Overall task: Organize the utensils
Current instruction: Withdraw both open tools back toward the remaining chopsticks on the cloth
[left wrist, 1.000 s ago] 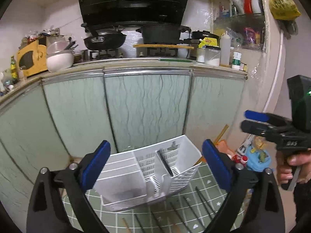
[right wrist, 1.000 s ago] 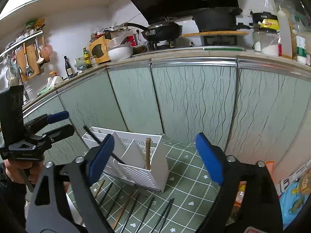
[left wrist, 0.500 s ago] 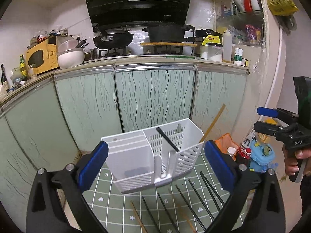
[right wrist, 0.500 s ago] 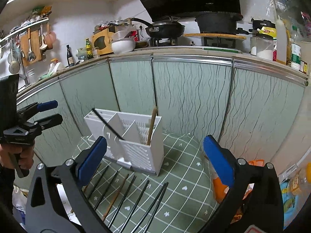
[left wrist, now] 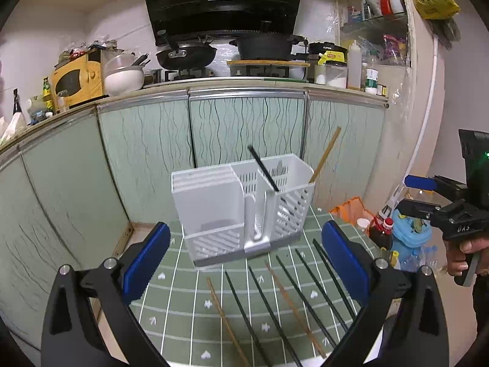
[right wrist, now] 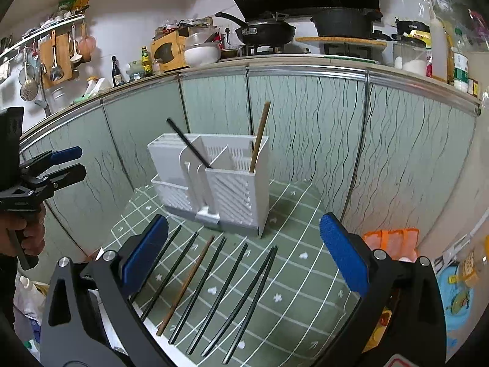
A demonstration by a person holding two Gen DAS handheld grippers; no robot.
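Left gripper (left wrist: pixel 246 258) and right gripper (right wrist: pixel 244 249): both spread wide, empty, above mat. White utensil caddy (left wrist: pixel 241 208): upright on green mat (right wrist: pixel 305 269); holds one black chopstick (left wrist: pixel 262 168), one wooden chopstick (left wrist: pixel 325 154). Loose chopsticks (right wrist: pixel 220 293): flat on mat in front of caddy.

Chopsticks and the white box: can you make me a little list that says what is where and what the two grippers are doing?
holder: white utensil holder, upright on the green mat
inside holder: one black chopstick, one wooden chopstick, both leaning
on mat: a row of black chopsticks and a brown chopstick, lying loose
left gripper: open, empty
right gripper: open, empty
left to do: the chopsticks on the mat
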